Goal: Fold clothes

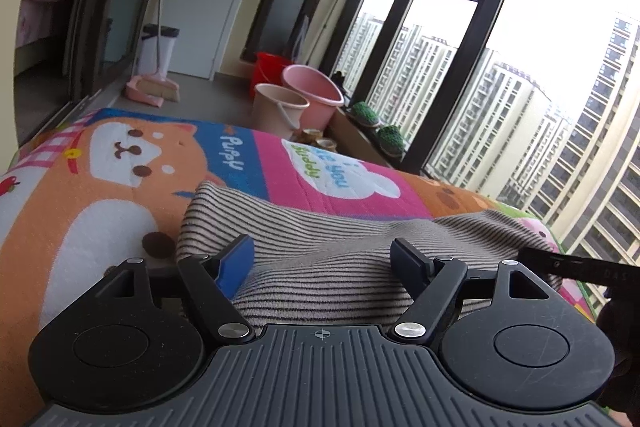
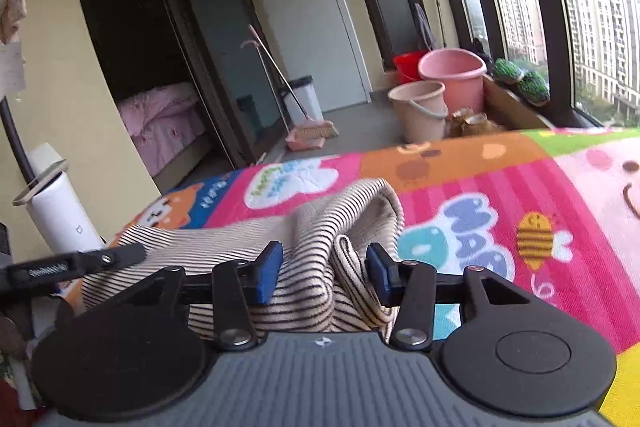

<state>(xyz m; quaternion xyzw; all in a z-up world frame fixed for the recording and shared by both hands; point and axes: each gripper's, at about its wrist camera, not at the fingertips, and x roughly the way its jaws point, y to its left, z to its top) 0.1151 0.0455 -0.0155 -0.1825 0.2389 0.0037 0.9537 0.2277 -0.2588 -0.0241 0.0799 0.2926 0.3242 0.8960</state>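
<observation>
A beige garment with thin black stripes (image 1: 320, 247) lies on a colourful cartoon play mat (image 1: 100, 187). My left gripper (image 1: 326, 259) is open, low over the near part of the cloth, which spreads between its blue-padded fingers. In the right wrist view the same garment (image 2: 248, 239) lies bunched, with a raised fold and a ribbed hem (image 2: 352, 267) standing up between the fingers. My right gripper (image 2: 324, 271) is open around that fold. The other gripper's black finger shows at the edge of each view.
Beyond the mat (image 2: 500, 195) stand a beige bucket (image 1: 278, 109), a pink tub (image 1: 316, 91) and a red bucket (image 1: 268, 65). A broom and dustpan (image 1: 154, 93) lean by a white bin (image 1: 156, 51). Tall windows (image 1: 500, 67) run along the right. A white cylinder appliance (image 2: 60, 211) stands at left.
</observation>
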